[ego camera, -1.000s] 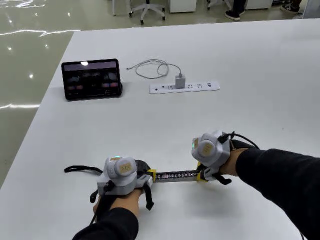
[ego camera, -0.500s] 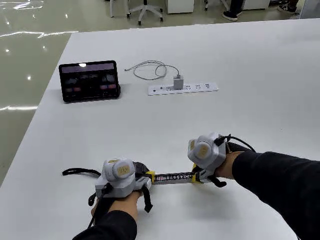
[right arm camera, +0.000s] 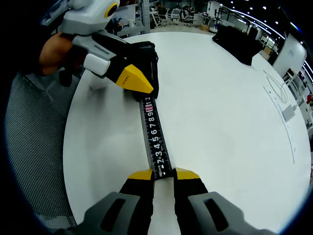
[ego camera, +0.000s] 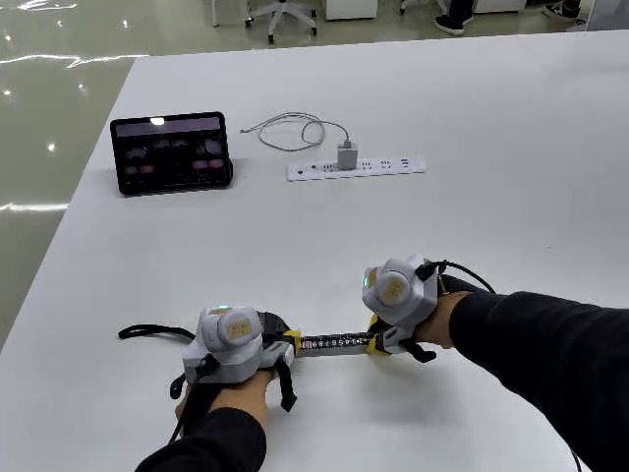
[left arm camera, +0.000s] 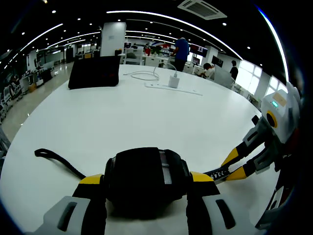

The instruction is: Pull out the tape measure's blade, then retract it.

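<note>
1. The tape measure is a chunky black case sitting on the white counter, near the front edge closest to the person. It has rounded corners and a greyish band across the top.
2. A short stretch of its blade is pulled out. The blade is a dark strip with white numerals and tick marks, running pretty much straight and low over the counter from the case's mouth to the right.
3. The left hand-held gripper is clamped on the case, with one yellow-tipped jaw on each side of it.
4. The right hand-held gripper is pinched on the free end of the blade, with its yellow tips squeezed together over the low numbers.
5. A thin black wrist strap trails off the case to the left and lies loose on the counter.
6. Both grippers are held by hands in dark sleeves and sit near each other, with just that bit of blade between them.
7. Further back on the left there's a dark tablet, propped up with its screen lit.
8. Right of the tablet is a flat white power strip with a white charger block plugged in. The charger's white cable is looped behind it.
</note>
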Motion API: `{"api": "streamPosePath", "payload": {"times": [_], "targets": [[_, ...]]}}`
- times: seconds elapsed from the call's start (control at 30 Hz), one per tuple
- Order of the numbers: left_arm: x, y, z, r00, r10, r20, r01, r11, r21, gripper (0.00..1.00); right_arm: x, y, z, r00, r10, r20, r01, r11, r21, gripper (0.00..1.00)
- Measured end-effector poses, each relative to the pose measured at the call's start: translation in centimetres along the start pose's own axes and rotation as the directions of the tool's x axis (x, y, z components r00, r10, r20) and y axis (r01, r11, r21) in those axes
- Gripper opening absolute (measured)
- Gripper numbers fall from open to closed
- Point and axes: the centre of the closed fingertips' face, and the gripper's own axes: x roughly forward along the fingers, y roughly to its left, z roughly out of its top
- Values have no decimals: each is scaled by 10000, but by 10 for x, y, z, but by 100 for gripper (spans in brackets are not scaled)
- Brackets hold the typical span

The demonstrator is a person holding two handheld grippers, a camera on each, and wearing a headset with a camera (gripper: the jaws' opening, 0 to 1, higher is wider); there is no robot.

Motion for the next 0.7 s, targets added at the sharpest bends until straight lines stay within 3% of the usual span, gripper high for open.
{"api": "streamPosePath", "payload": {"times": [0.17,0.23,0.3,0.7], "targets": [[0,0,0,10000,-96,16,96,9999,-127,62,1,1,3,9994,65,338,-66,10000,40,11],[-1,0,0,9999,-124,17,124,9998,-132,62,1,1,5,9994,57,347,-43,9992,-401,11],[-1,0,0,9999,-143,11,143,9998,-105,62,2,2,7,9994,103,324,-99,9999,-140,11],[-1,0,0,9999,-125,58,126,9999,-117,62,6,1,17,9983,99,570,-92,9999,-118,11]]}}
